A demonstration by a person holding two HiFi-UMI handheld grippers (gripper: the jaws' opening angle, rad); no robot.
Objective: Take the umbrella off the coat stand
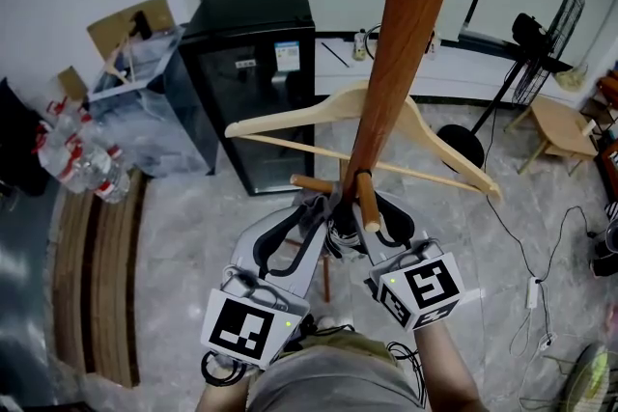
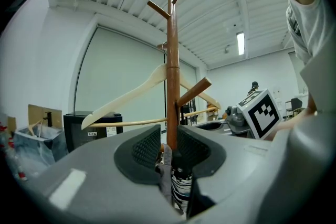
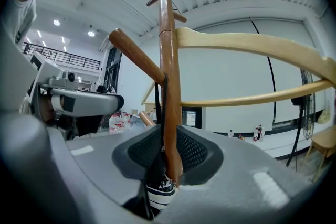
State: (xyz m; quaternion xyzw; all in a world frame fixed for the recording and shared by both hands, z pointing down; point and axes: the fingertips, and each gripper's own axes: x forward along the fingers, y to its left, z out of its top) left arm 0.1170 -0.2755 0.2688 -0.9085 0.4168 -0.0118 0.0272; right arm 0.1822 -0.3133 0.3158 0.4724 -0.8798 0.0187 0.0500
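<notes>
The brown wooden coat stand [image 1: 406, 34] rises between my two grippers, and a cream hanger [image 1: 290, 121] hangs on it. The folded striped umbrella [image 2: 181, 189] hangs close against the pole [image 2: 171, 60] by a black strap [image 3: 156, 107] looped over a slanting peg [image 3: 134, 55]. My left gripper [image 2: 169, 152] has its jaws on either side of the pole and is shut on the umbrella. My right gripper [image 3: 168, 157] comes from the other side, also shut on the umbrella [image 3: 160, 191]. In the head view both grippers [image 1: 323, 207] [image 1: 359, 212] meet at the pole, hiding the umbrella.
A black mini fridge [image 1: 253, 63] stands behind the stand, and a clear bag with bottles [image 1: 87, 150] lies to its left. A floor fan [image 1: 555, 24], a wooden stool [image 1: 565, 125] and a power strip with cables [image 1: 533, 292] are on the right. Wooden slats [image 1: 97, 275] lie at left.
</notes>
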